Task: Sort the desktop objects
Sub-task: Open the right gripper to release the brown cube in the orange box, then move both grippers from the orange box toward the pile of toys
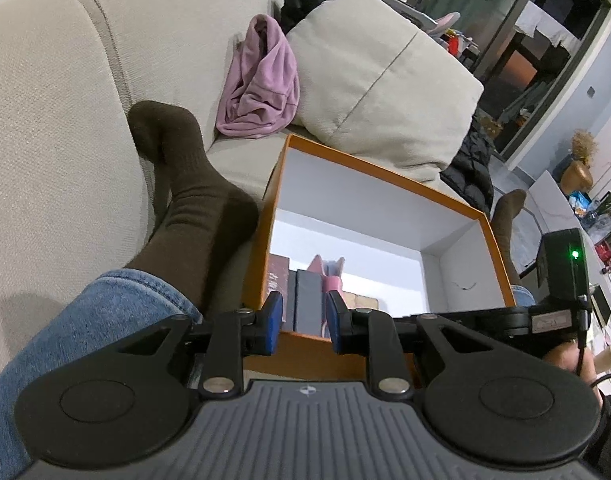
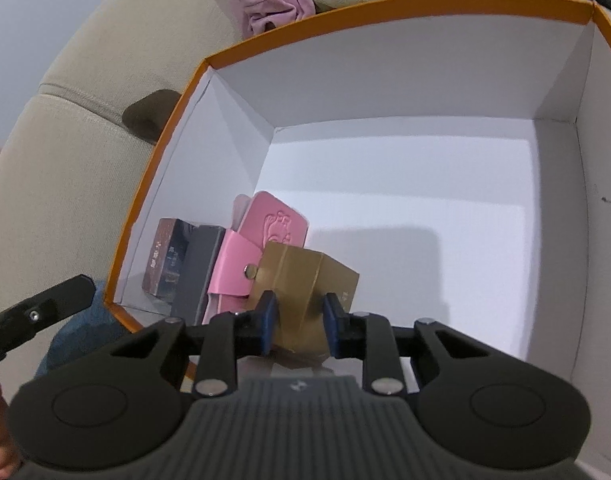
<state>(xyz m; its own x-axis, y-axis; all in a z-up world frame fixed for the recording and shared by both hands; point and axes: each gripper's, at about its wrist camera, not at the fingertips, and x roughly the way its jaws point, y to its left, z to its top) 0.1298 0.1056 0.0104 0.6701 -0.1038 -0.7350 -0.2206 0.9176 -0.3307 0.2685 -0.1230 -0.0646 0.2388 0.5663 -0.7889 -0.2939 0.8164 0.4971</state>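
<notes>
An orange cardboard box (image 2: 157, 184) with smooth white inner walls holds a row of small things along its left wall: a brown-and-dark printed box (image 2: 165, 260), a dark grey slab-like case (image 2: 195, 272), and a pink embossed wallet (image 2: 273, 224) with a snap strap. The right claw (image 2: 299, 320) is clamped on a shiny gold cardboard box (image 2: 305, 276), tilted, one corner edge facing the camera, beside the wallet. The left claw (image 1: 303, 322) hangs parted and empty above the box's near rim, which sits on a beige fabric sofa (image 1: 45, 120).
</notes>
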